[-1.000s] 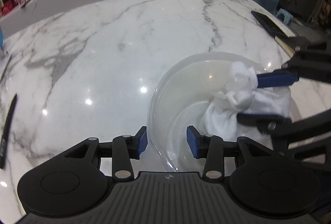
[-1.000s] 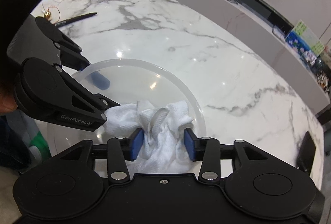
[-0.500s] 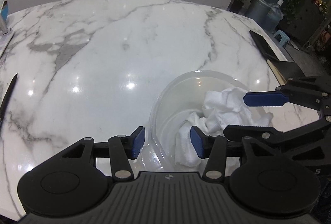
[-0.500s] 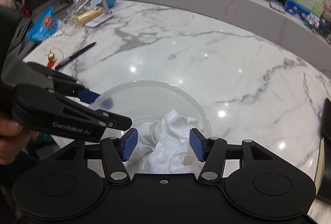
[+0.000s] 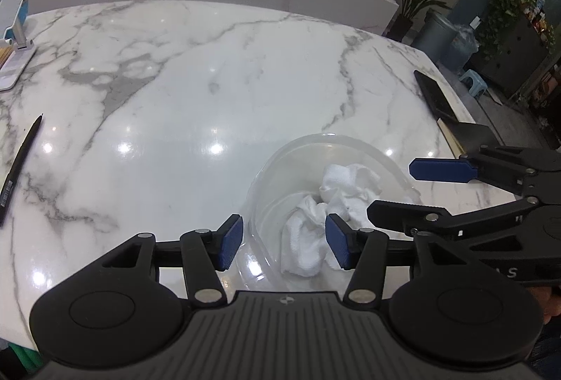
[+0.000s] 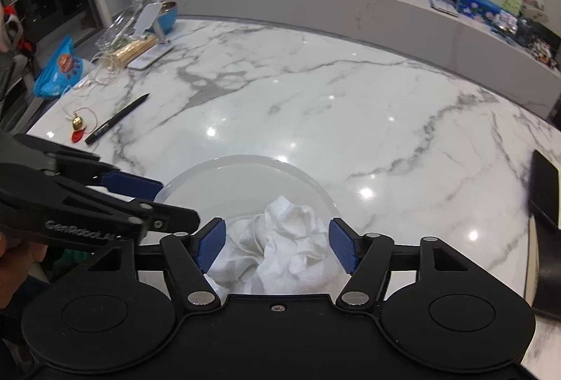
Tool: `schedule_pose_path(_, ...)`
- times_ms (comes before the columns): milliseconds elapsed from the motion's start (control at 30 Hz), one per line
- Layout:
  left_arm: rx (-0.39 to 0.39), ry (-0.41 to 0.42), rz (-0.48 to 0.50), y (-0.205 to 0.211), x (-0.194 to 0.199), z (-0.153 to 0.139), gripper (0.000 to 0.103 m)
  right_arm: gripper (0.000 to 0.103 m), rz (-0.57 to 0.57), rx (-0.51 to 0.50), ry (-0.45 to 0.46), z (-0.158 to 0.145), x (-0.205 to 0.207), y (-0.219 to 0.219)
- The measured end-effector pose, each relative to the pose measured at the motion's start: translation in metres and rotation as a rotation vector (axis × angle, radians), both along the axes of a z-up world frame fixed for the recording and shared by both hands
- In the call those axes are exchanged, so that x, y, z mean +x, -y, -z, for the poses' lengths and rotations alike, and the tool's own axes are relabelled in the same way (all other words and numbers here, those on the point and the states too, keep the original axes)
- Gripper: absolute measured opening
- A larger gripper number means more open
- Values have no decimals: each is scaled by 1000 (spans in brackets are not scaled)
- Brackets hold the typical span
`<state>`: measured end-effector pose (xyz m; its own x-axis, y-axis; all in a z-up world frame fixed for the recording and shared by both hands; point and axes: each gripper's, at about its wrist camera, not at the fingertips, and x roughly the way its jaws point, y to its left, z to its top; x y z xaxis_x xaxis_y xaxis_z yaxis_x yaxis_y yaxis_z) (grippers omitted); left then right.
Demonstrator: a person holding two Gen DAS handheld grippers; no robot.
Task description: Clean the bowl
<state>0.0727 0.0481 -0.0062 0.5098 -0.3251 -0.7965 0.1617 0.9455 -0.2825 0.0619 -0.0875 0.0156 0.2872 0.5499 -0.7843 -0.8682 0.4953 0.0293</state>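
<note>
A clear plastic bowl [image 5: 308, 141] [image 6: 245, 159] stands on the white marble table near its front edge. A crumpled white cloth [image 5: 345, 190] [image 6: 291, 239] lies loose inside it. My left gripper [image 5: 284, 245] [image 6: 164, 202] hovers over the bowl's left wall. Its jaws are opening, with the rim between the blue pads and no pad pressing on it. Just above the cloth, my right gripper [image 6: 277, 248] [image 5: 391, 188] has its jaws opening too. The cloth lies under the gap and the pads stand apart from it.
A black pen [image 5: 21, 169] [image 6: 117, 118] lies at the left. Behind it are a phone stand [image 5: 15, 25], a blue bag [image 6: 59, 67] and a small gold charm [image 6: 78, 124]. Dark flat objects [image 5: 434, 95] [image 6: 543, 190] sit by the right edge.
Both grippers have risen and opened wider. The right one has let go of the cloth, which now lies in the bowl, and the left one has released the bowl's rim.
</note>
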Motion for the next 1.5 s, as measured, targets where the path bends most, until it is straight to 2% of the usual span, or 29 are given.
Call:
schedule_pose_path(200, -1, 19, -29, 0, -5, -6, 56, 68, 33, 33, 13, -6, -1, 6)
schedule_pose_path(267, 1, 24, -53, -1, -7, -7, 64, 68, 51, 45, 20, -7, -2, 9)
schedule_pose_path(433, 44, 76, -99, 0, -17, -13, 73, 68, 98, 78, 68, -11, -15, 18)
schedule_pose_path(567, 81, 122, -135, 3, -27, -19, 73, 68, 133, 97, 106, -11, -27, 23)
schedule_pose_path(800, 96, 151, -170, 4, -41, -22, 73, 73, 161, 91, 135, -3, -44, 29)
schedule_pose_path(933, 155, 197, -193, 12, -51, -24, 73, 73, 171, 97, 164, 0, -55, 32)
schedule_pose_path(1367, 212, 167, -230, 17, -61, -22, 78, 74, 220, 128, 200, 5, -75, 40)
schedule_pose_path(1500, 223, 154, -236, 17, -64, -23, 78, 78, 240, 133, 202, 6, -76, 41)
